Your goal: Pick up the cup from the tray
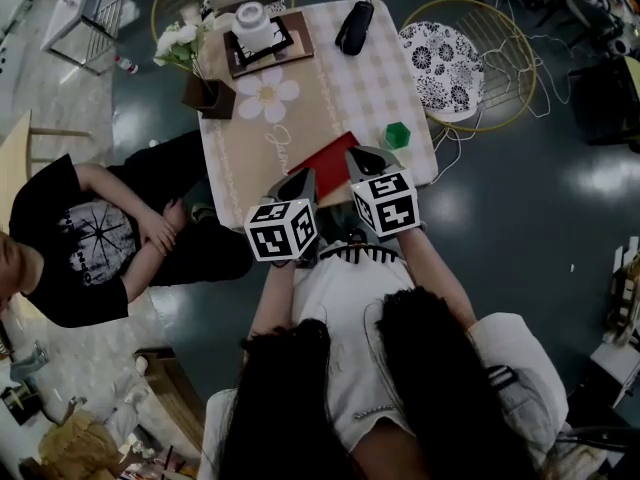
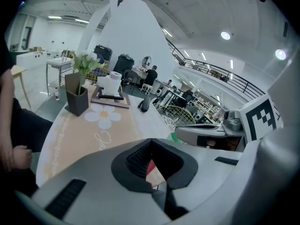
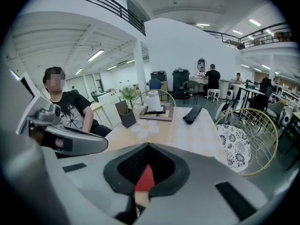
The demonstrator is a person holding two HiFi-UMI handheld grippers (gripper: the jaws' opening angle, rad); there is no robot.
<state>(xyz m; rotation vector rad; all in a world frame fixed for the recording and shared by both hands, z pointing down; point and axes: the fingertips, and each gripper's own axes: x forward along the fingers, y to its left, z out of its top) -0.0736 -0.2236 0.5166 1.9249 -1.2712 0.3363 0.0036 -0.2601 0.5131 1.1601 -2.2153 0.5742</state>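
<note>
So both grippers are down at the near edge of the table (image 1: 370,78), side by side. The left gripper (image 2: 151,142) has its fingers clenched together with nothing held, and the only thing showing through the little hollow between them is a sliver of red. Same story on the right gripper (image 3: 148,145): fingers pressed tight, empty, red peeking through. That red is a flat red sheet (image 1: 325,163) lying on the table just past the fingertips, turned at an angle. Just right of it, near the table's right edge, sits a small green container (image 1: 398,135). A tan runner with a big daisy (image 1: 268,96) printed on it goes up the left half of the table, and the rest is a pale checked cloth. A dark vase (image 1: 205,93) with white flowers stands at the left edge beside the daisy. Further back on the right there's a black case (image 1: 354,26) lying flat. The cup (image 1: 250,23) is white and all the way at the far end, standing upright on a small dark mat on the wooden tray (image 1: 300,38), well apart from both grippers. A round wire chair with a patterned cushion (image 1: 440,58) is at the far right corner, and a person in a black T-shirt (image 1: 80,233) sits off the left side, hands in their lap.
</note>
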